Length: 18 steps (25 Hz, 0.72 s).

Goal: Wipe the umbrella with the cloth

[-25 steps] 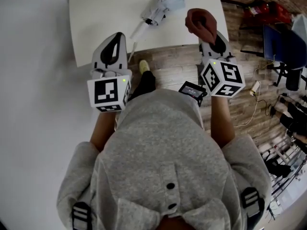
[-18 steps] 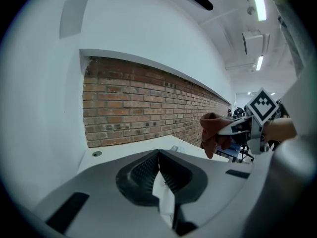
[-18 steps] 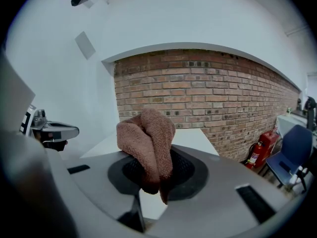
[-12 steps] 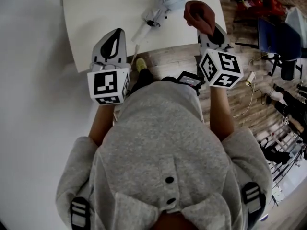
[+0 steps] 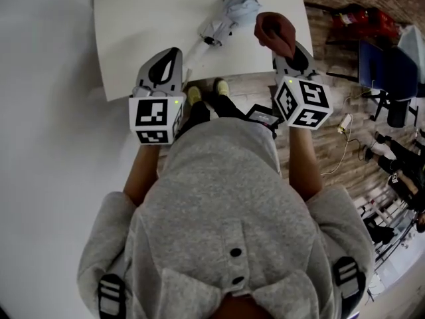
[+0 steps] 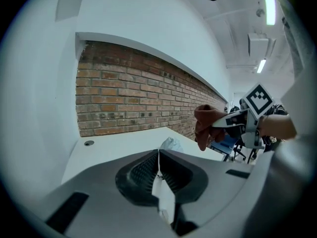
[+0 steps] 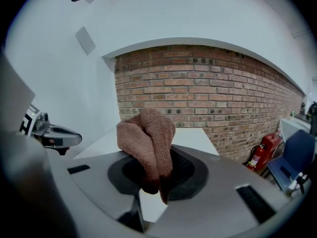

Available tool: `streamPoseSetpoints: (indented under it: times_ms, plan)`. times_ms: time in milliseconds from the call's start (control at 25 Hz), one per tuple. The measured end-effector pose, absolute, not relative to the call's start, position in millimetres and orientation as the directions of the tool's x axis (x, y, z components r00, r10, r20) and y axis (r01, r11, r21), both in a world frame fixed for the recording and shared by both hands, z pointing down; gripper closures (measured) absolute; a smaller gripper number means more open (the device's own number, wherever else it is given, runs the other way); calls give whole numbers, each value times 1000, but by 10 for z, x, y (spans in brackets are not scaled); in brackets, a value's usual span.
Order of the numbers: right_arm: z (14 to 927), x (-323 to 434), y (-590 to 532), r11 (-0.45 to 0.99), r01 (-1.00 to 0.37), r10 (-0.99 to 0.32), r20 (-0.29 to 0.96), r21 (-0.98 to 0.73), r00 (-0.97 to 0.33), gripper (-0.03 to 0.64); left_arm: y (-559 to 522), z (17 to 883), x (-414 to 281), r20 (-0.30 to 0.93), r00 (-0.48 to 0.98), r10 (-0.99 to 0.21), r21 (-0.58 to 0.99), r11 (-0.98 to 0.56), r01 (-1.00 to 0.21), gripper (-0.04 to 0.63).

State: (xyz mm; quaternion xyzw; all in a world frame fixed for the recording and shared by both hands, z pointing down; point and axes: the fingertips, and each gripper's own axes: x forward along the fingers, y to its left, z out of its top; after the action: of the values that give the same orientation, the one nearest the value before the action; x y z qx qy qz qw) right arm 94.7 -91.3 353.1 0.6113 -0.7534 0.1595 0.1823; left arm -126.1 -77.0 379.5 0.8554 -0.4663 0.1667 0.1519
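Pre-wipe approach: cloth gripped and close to the umbrella, no contact evident.
The right gripper has its fingers clamped on the brown cloth. The left gripper has its fingers closed together with nothing seen between them. The folded umbrella lies at the far edge of the tabletop, shaft towards the left gripper. Suggest pinning the shaft with the left, laying the cloth's loose bulge on the canopy, then stroking along the folds.

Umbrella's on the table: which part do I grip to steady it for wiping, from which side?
Grip the umbrella's white handle, its slim rigid end, which points at the near table edge. Come from there with the left gripper, its jaws now shut on a thin white cord at that end. That leaves the crumpled canopy free for the cloth.
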Motion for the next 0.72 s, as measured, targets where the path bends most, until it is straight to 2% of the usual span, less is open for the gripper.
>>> streamPoseSetpoints:
  times_ms: [160, 200, 480, 560, 720]
  plan:
    - [3676, 1086, -992, 222, -974, -848, 484, -44, -216, 535, -755, 3953, -1099, 489, 508, -709, 92, -537, -838, 573]
    - [3708, 1116, -1020, 228, -972, -845, 485, -53, -225, 535, -758, 4006, -1056, 508, 507, -696, 93, -541, -836, 554]
    - [3921, 1318, -1178, 255, -961, -823, 497, -110, -276, 535, -798, 4537, -678, 660, 518, -544, 108, -614, -782, 288]
    - [3972, 1364, -1204, 258, -959, -817, 503, -114, -280, 535, -812, 4745, -594, 709, 502, -496, 88, -643, -761, 264]
    - [4094, 1419, -1250, 259, -960, -809, 520, -105, -275, 535, -884, 5322, -520, 794, 443, -416, 56, -676, -735, 259]
